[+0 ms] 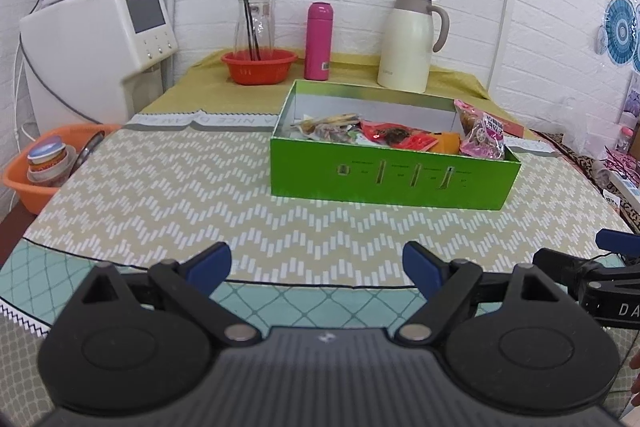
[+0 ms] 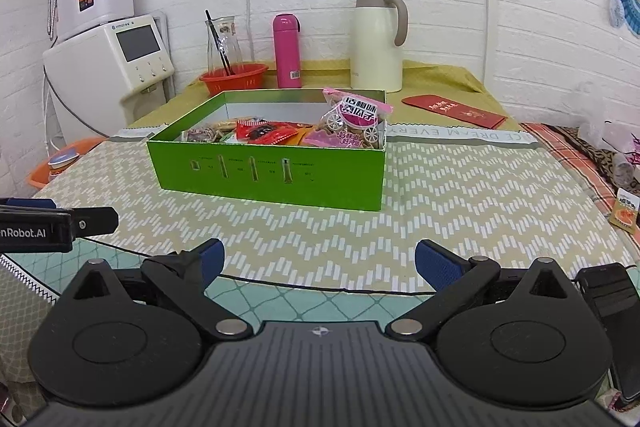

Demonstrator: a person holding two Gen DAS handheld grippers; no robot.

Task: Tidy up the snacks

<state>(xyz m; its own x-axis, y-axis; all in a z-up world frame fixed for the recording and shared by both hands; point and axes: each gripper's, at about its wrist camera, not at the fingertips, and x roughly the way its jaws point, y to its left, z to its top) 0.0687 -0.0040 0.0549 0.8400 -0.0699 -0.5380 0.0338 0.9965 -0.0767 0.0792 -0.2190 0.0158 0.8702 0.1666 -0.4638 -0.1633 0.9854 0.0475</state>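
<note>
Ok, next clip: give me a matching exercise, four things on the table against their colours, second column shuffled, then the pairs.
Things:
1. box
2. bottle
3. jug
4. bowl

Colours:
A. pink
B. orange-red
C. green
D. cream

Pairs: 1-C, 2-A, 3-D, 4-B
</note>
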